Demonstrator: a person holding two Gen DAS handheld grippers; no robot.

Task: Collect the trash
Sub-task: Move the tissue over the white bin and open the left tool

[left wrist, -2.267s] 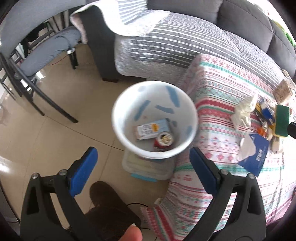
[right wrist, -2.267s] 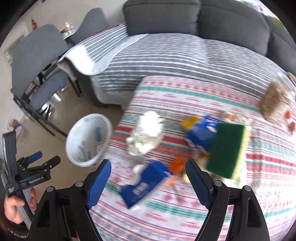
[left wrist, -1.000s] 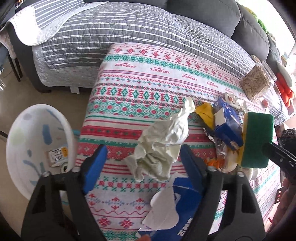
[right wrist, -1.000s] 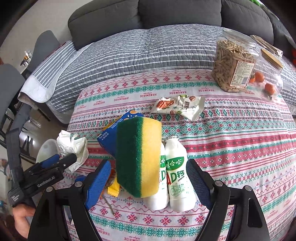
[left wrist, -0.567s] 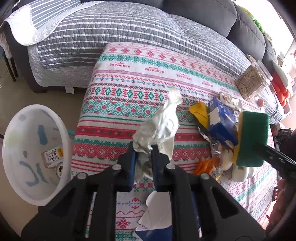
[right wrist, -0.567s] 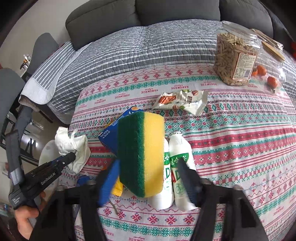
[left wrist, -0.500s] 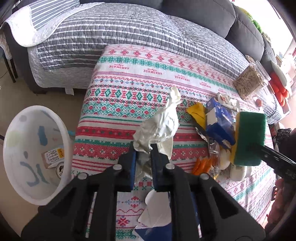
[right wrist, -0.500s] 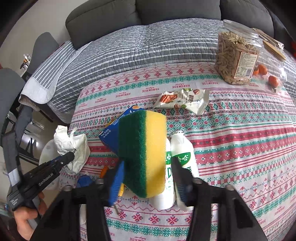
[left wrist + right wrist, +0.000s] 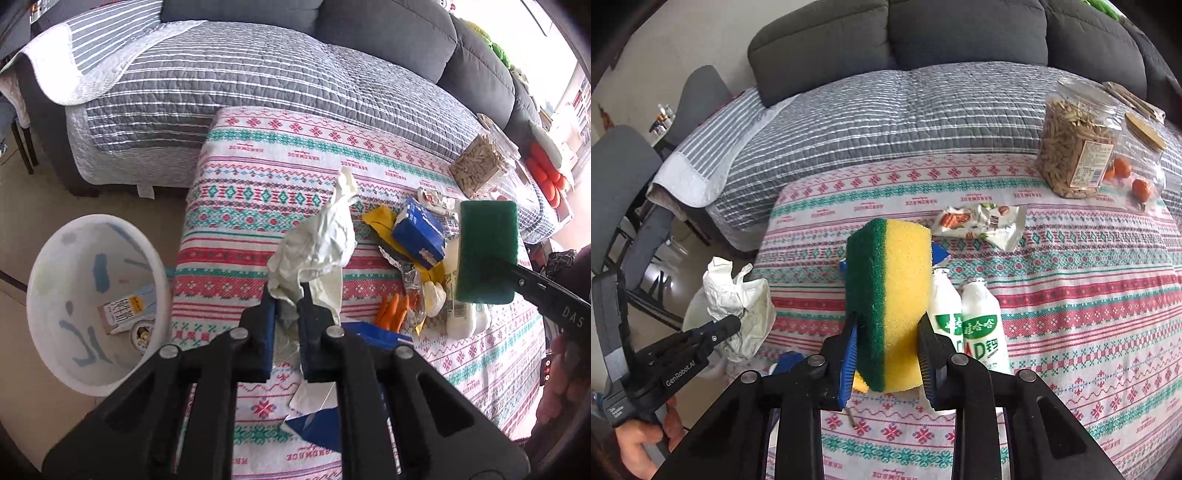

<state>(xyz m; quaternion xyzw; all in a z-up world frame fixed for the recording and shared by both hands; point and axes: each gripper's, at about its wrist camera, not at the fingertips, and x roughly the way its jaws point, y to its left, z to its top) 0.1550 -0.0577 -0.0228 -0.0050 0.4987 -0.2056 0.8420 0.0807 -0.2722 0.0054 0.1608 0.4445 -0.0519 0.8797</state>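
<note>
My left gripper (image 9: 286, 302) has a crumpled white paper wad (image 9: 317, 243) pinched between its blue pads, and its jaws are still closing. The wad hangs just above the patterned tablecloth (image 9: 280, 162). A white trash bin (image 9: 74, 266) stands on the floor left of the table, with a small carton and a can inside. In the right wrist view my right gripper (image 9: 888, 332) squeezes an upright green and yellow sponge (image 9: 890, 295), its jaws closing too. That view also shows the left gripper (image 9: 733, 323) holding the paper wad (image 9: 735, 295) at the table's left edge.
Two white drink bottles (image 9: 979, 325) lie right beside the sponge. A snack wrapper (image 9: 979, 221), a blue box (image 9: 417, 232), orange pieces (image 9: 393, 314) and a blue tissue pack (image 9: 325, 424) litter the cloth. A seed jar (image 9: 1075, 147) stands far right. A quilt-covered sofa lies behind.
Both grippers went from wide open to closed, the left on the paper wad and the right on the sponge. The left one has lifted the wad a little.
</note>
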